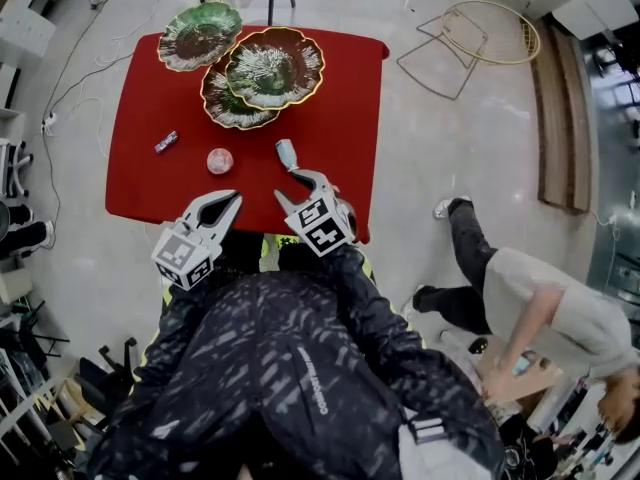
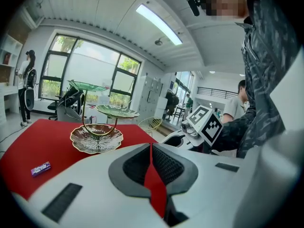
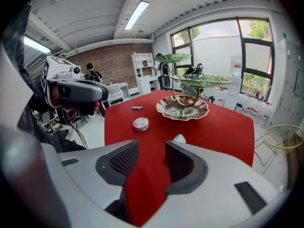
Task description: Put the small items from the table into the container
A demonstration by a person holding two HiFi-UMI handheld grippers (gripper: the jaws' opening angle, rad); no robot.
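R tool [image 3: 152,152] had its jaws partway apart w/ nothing betw. them, tips low over the near edge of the red surface [image 1: 140,98]. L tool [image 2: 151,148] was alongside, jaws drawn in to a slit w/ tips meeting, empty.

Key relation: the small pale bottle [image 1: 287,154] lay on the near side of the tiered dish stand [image 1: 262,68], betw. the stand and the R tool. It was just ahead of that tool's tips, slightly off its line. Its long axis ran roughly near-to-far, skewed. R hand was nearer, so prob. its pick.

Round pink tin [image 1: 219,160] sat near-left of the stand, closer to the L tool. Purple candy bar [image 1: 166,141] lay further left of the stand, apart from both tools. No small item showed in the stand's dishes, so the task had prob. barely begun.

Pale floor all round. A gold wire hoop [image 1: 490,30] lay right of the stand, and another person [image 1: 540,308] crouched well to its near-right.
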